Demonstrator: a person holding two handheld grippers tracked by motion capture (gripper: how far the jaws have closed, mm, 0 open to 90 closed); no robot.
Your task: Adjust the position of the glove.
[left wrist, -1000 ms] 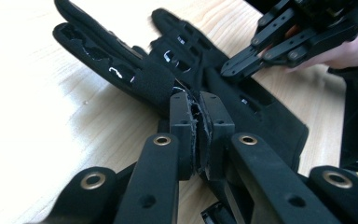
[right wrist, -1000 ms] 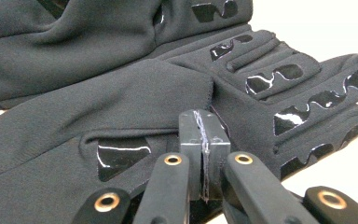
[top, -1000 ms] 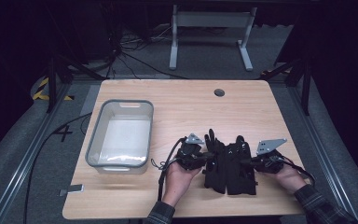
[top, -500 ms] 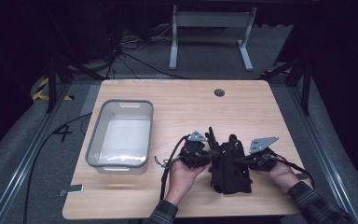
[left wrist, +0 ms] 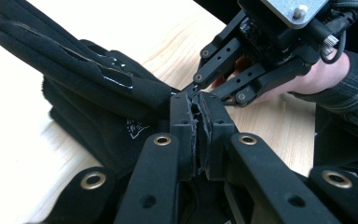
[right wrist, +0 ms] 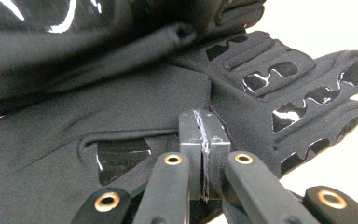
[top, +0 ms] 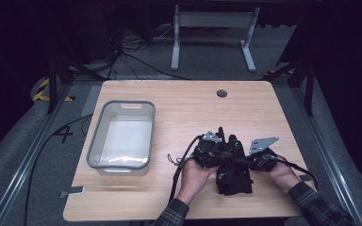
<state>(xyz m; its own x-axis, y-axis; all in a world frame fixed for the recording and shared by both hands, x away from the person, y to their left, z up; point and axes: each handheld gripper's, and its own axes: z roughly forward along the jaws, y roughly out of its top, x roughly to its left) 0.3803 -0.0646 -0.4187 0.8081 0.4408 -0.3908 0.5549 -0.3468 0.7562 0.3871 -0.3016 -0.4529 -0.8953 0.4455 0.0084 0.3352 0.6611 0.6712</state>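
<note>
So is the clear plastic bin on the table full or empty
Empty: the clear plastic bin shows only its bare pale bottom, while the black gloves lie outside it on the wooden table.

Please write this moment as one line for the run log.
left claw: shut | right claw: shut | black gloves: between claws | plastic bin: empty

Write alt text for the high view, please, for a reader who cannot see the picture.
A person's two hands press a left gripper and a right gripper together over black gloves near the front edge of a wooden table. A clear plastic bin stands to the left.
</note>
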